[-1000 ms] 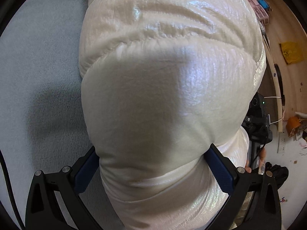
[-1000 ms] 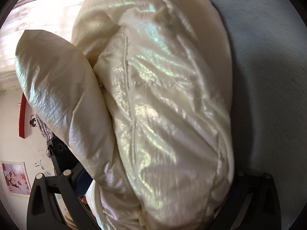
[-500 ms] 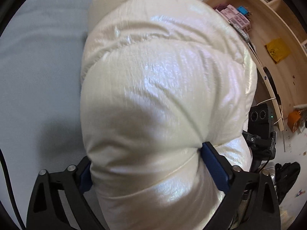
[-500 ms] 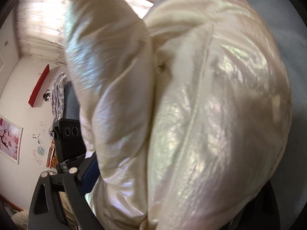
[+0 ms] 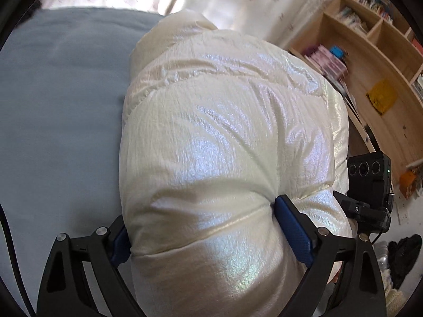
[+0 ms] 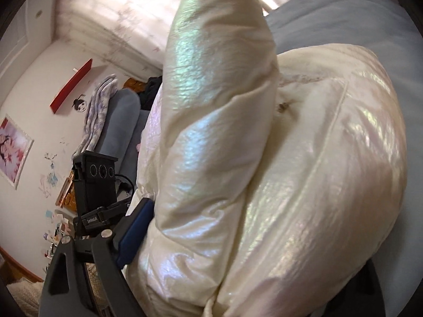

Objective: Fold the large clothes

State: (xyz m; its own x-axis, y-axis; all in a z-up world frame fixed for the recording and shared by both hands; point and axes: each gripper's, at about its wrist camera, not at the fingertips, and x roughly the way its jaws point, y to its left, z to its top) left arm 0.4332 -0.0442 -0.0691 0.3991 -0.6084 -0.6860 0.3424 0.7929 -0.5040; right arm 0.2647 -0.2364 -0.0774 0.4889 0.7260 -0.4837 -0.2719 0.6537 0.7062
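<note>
A shiny cream puffer jacket (image 5: 224,145) fills both views, bunched up over a grey-blue bed cover (image 5: 60,105). My left gripper (image 5: 206,227) is shut on a thick padded fold of the jacket, with blue pads (image 5: 290,227) pressing in from each side. My right gripper (image 6: 238,237) is shut on another bulky part of the jacket (image 6: 304,171); its left blue pad (image 6: 134,232) shows, and its right finger is hidden by fabric. A puffy sleeve (image 6: 219,79) stands upright in the right wrist view.
A wooden bookshelf (image 5: 378,60) stands at the right of the left wrist view. A black camera unit (image 5: 370,174) sits beside the jacket and also shows in the right wrist view (image 6: 95,174). A grey sofa with blankets (image 6: 119,116) is by the white wall.
Both grippers have lifted and tilted up with the jacket; more room, window and shelf now show. The sleeve has swung upright in the right wrist view.
</note>
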